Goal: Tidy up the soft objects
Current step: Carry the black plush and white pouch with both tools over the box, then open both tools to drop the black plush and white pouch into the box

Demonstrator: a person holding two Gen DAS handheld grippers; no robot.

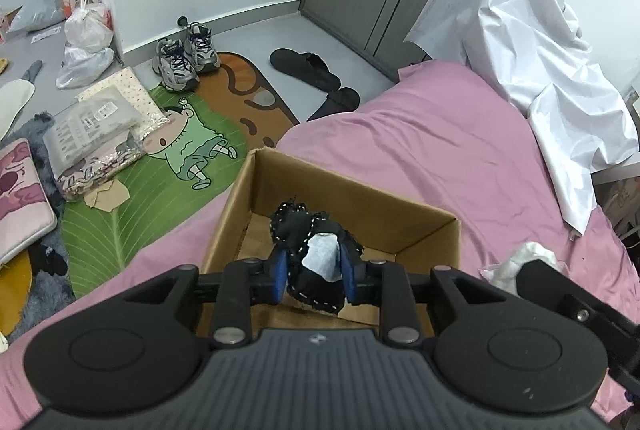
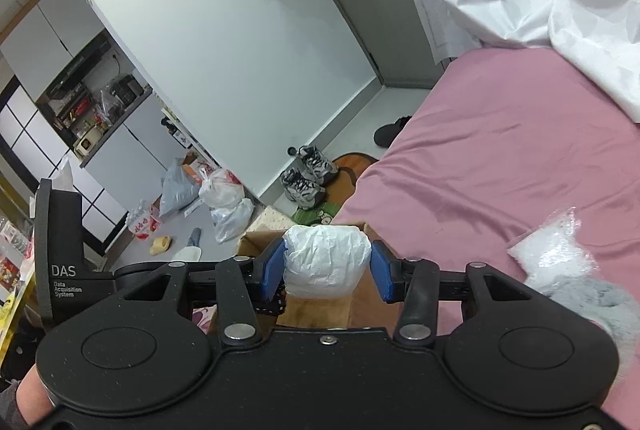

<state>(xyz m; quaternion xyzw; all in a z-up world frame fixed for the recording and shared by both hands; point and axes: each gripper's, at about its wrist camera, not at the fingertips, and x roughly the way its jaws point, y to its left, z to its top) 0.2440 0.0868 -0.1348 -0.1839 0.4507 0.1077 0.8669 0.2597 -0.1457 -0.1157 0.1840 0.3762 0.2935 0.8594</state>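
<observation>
Your left gripper (image 1: 314, 280) is clamping a black pouch (image 1: 316, 254), white-stitched with a pale patch, over the open box (image 1: 424, 230) near the bed's (image 1: 440, 134) edge. Your right gripper (image 2: 326, 270) is squeezing a crinkled white bundle (image 2: 326, 262). Only the right view is showing the kitchen shelves (image 2: 92, 98); only the left, the cartoon mat (image 1: 168, 166).

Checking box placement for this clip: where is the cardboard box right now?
In the left wrist view the cardboard box sits open on the pink bedsheet near the bed's left edge, directly beneath the left tongs, which hold a black fabric item over it.
</observation>
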